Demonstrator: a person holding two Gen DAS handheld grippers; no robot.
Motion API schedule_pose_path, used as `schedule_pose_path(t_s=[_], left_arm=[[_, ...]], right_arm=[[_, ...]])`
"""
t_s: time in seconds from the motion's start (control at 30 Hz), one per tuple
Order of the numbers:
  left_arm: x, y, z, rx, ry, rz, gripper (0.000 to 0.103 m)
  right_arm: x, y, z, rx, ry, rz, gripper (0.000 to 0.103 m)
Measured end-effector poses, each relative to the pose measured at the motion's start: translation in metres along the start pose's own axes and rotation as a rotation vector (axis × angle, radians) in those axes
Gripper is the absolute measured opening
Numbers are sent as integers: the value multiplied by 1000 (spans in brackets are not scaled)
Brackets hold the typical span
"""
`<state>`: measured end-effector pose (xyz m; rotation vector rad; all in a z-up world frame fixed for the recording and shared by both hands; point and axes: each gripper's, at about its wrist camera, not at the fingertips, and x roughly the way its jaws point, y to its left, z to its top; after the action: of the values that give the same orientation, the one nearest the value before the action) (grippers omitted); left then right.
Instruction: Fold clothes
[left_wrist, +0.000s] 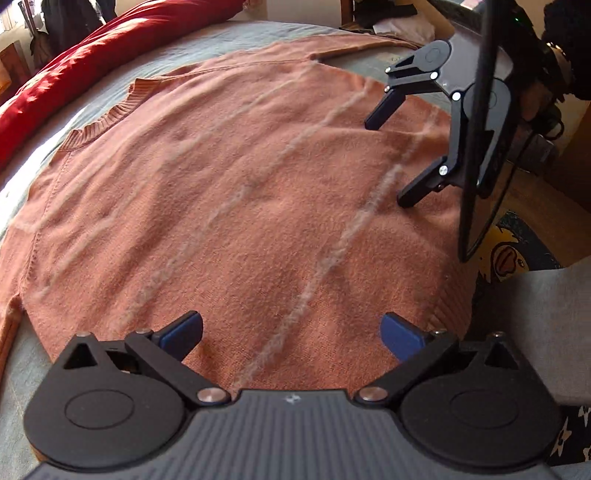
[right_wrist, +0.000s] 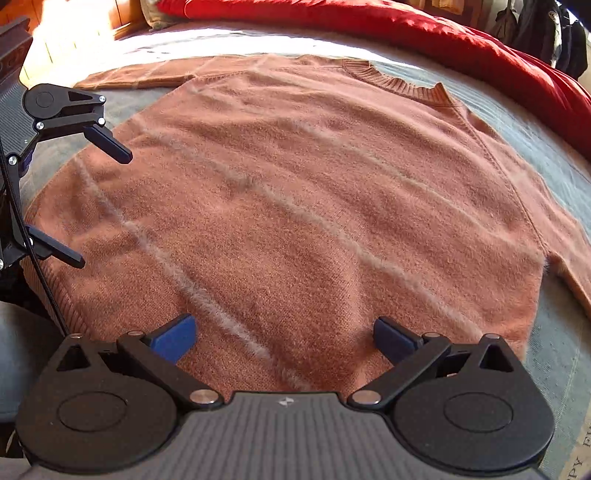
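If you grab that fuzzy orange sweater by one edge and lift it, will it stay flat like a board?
Probably not. The sweater looks like soft knit lying limp on the bed, so it would likely droop and bunch. Its fuzzy surface should grip rather than slip. Both the left tool and the right tool are open.

Partial pale letters, roughly "PPY FU", run along the bed cover's (right_wrist: 569, 435) lower right edge; the rest is cut off.

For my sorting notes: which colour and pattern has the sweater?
The sweater is salmon-orange with thin pale fuzzy stripes, clearest in the right wrist view.
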<state>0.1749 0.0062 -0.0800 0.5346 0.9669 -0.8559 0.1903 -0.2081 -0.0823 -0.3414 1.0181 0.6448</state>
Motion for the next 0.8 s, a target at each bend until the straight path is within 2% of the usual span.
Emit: schedule_pose_path(t_s=[0.07,0.17,0.3,0.47,0.53,0.6,0.8], left_arm=[[1,-2,-14,7,9,10,102],[-11,-4,-36,-28,41,23,102],[-22,-7,-30,-12,105,18,102],[-15,-10,-3,38,3,-9,102],[-3,-10,6,62,-13,-6,102],[-3,-10,-5,57,11,-2,102],[-14,-8,-33,32,100,9,102]], right_arm=[[-3,-1,-14,-5,-23,-2,103],[-15,-7,-29,73,36,-18,103],[-30,-11,-38,117,108,-65,103],[-29,-30,-15,187,5,-106,103],[-16,-38,-10,177,23,-112,103],[-4,-46,-8,170,40,-117,103],[-9,-45,-34,168,69,-127,103]])
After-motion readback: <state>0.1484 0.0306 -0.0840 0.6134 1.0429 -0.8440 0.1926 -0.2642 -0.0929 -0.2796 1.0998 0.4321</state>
